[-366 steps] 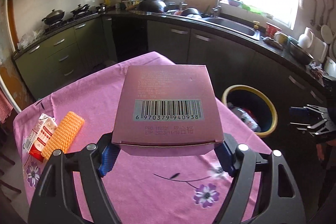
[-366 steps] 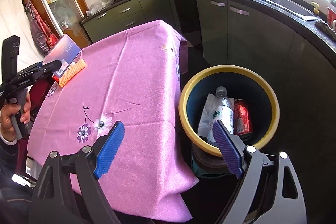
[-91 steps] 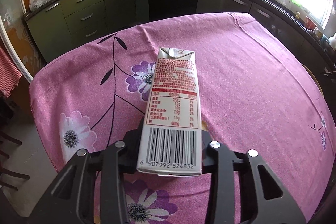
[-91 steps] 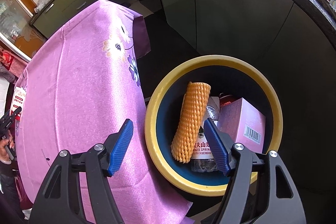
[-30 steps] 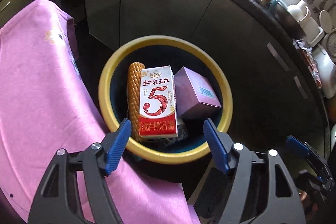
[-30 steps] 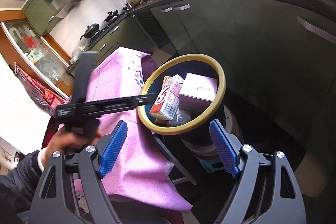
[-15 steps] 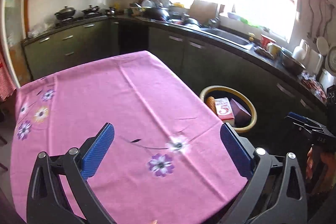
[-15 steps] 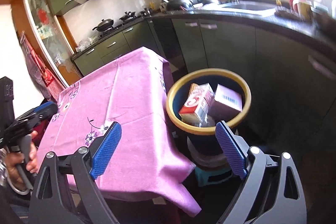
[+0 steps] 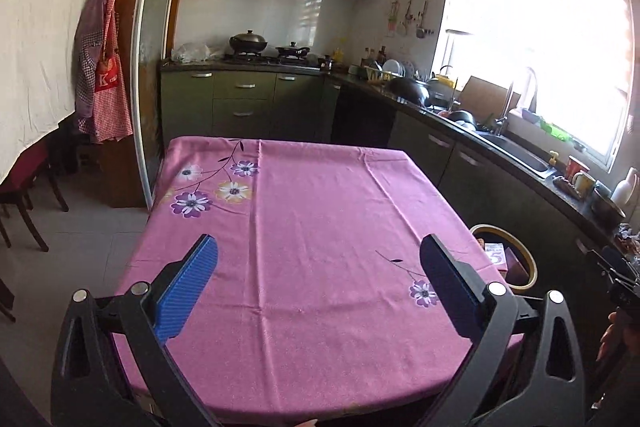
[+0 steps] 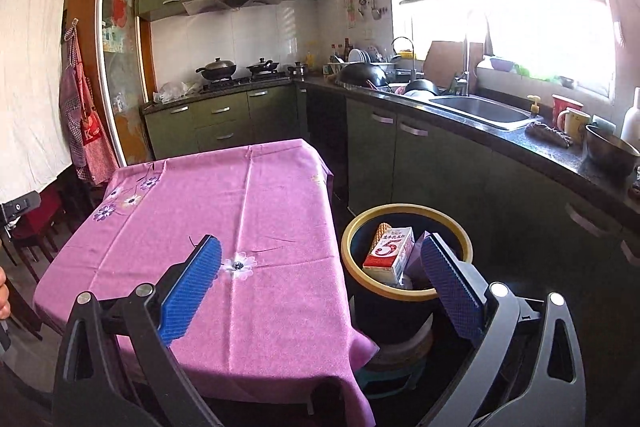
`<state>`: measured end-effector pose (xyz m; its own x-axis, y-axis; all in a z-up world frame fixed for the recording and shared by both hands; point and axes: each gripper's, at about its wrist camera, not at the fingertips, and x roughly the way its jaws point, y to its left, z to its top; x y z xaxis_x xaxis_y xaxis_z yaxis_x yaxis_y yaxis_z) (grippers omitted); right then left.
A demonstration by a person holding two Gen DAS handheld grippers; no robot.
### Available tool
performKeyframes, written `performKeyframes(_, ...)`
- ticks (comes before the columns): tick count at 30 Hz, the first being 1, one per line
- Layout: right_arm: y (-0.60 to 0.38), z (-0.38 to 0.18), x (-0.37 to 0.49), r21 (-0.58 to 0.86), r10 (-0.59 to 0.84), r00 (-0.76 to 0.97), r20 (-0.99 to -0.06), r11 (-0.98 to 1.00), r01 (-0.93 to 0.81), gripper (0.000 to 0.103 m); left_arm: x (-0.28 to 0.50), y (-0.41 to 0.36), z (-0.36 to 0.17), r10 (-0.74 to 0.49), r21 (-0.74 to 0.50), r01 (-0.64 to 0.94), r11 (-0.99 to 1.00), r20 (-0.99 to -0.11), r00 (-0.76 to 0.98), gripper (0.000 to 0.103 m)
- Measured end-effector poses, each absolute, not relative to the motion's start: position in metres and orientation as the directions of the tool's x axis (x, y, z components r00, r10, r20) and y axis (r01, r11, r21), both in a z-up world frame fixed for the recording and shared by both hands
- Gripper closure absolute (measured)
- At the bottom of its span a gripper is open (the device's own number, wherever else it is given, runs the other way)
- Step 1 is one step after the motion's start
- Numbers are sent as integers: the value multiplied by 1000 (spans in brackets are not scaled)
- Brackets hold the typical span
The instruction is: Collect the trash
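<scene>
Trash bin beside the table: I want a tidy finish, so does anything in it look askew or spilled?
Nothing spilled. The red-and-white milk carton leans tilted in the yellow-rimmed dark bin, its top poking above the rim.

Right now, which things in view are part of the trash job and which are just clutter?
Job:
- yellow-rimmed dark trash bin
- red-and-white milk carton in it
- orange foam net sleeve in it
- pink cardboard box in it
- pink floral tablecloth, nothing on it

Clutter:
- black wok on stove
- steel sink
- red checked apron
</scene>
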<state>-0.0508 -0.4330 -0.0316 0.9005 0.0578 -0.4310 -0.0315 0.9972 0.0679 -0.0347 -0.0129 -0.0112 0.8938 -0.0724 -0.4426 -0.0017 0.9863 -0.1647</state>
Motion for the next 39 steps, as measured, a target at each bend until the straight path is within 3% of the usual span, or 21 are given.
performKeyframes(14, -428, -34, -61, 36, 1, 900, -436, 999, 17, 5, -46, -33, -14, -85, -99, 46, 994, -436, 896, 7)
performKeyframes(39, -426, -37, -53, 34, 5, 896, -444, 999, 11, 5, -46, -40, -19, -104, -86, 72, 994, -458, 883, 7)
